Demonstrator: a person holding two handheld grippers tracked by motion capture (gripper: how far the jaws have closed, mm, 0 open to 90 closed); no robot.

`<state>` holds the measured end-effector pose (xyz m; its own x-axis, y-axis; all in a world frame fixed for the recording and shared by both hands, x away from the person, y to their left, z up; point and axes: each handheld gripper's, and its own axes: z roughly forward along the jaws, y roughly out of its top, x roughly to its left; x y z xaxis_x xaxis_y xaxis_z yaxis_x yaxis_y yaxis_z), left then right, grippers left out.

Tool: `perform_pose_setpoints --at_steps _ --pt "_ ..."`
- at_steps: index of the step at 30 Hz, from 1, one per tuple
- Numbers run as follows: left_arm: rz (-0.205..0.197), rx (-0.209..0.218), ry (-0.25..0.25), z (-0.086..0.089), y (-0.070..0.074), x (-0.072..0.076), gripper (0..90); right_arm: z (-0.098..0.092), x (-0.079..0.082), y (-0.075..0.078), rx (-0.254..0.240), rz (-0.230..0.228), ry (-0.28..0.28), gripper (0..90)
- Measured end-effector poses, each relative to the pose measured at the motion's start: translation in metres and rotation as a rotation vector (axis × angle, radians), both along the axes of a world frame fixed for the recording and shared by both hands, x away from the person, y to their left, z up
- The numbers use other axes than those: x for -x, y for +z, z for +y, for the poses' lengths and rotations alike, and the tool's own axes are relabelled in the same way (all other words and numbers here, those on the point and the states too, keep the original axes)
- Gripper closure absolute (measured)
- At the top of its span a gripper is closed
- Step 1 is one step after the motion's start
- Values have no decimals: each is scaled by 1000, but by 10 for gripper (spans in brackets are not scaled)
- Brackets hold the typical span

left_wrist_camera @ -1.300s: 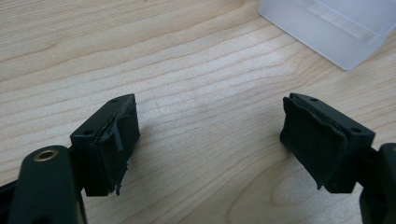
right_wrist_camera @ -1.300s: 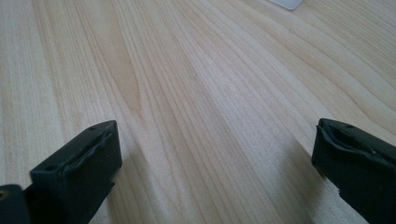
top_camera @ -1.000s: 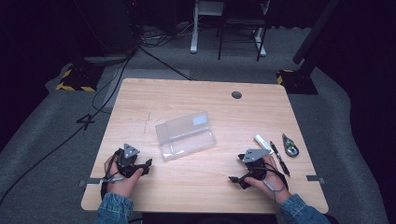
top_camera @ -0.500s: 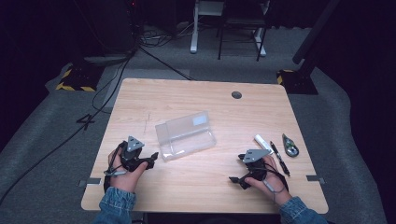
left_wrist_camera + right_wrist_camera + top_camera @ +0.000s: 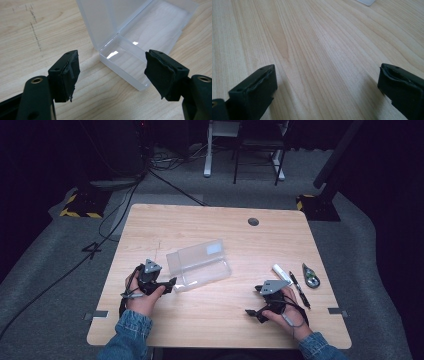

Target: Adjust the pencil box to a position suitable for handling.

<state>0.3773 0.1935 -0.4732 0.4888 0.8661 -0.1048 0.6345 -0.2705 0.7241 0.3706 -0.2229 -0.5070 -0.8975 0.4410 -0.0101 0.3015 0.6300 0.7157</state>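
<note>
Clear plastic case (image 5: pixel 140 47) top cropped, small dark object (image 5: pixel 310 275) possibly tape

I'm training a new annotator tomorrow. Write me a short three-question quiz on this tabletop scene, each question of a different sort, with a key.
1. True or false: the clear plastic case lies with its lid open.
2. Which claw is nearer the case? A) left claw B) right claw
3. Fill in: beside the black pen, toward the case, lies a ___ tube-shaped item.

Key: 1 true; 2 A; 3 white. Both claws are open and hold nothing; the left one points at the case's near corner.
</note>
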Motion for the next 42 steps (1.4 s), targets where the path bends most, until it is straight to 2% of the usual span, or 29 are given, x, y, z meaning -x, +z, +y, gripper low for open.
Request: perform_pose_setpoints --at_steps 9,16,21,26,30,32,33,34,38,39,42 --pt "57 -39 -47 -12 -13 -10 305 0 0 0 -2 1 2 25" --pt "78 -81 -77 -15 -19 -13 343 0 0 0 -2 0 6 28" --pt "64 -104 -106 -18 -21 -13 357 0 0 0 -2 0 7 28" --pt "62 -100 -121 -19 -21 -12 364 -1 1 0 -4 2 12 40" --pt "56 -95 -128 -19 -22 -12 365 -3 2 1 -9 0 9 74" --pt "53 -96 -130 -20 -22 -12 365 -4 5 2 -17 0 -2 148" --pt "51 -97 -136 -20 -22 -12 366 -5 6 3 -16 0 -2 197" --pt "48 -95 -144 -20 -22 -11 366 -6 7 7 7 7 12 239" --pt "50 -94 -161 -22 -22 -10 367 -8 8 13 -9 0 5 238" --pt "48 -97 -162 -23 -22 -9 367 -11 9 20 -17 -6 -2 238" --pt "46 -100 -189 -25 -22 -8 367 -15 10 27 -24 -5 -13 238"
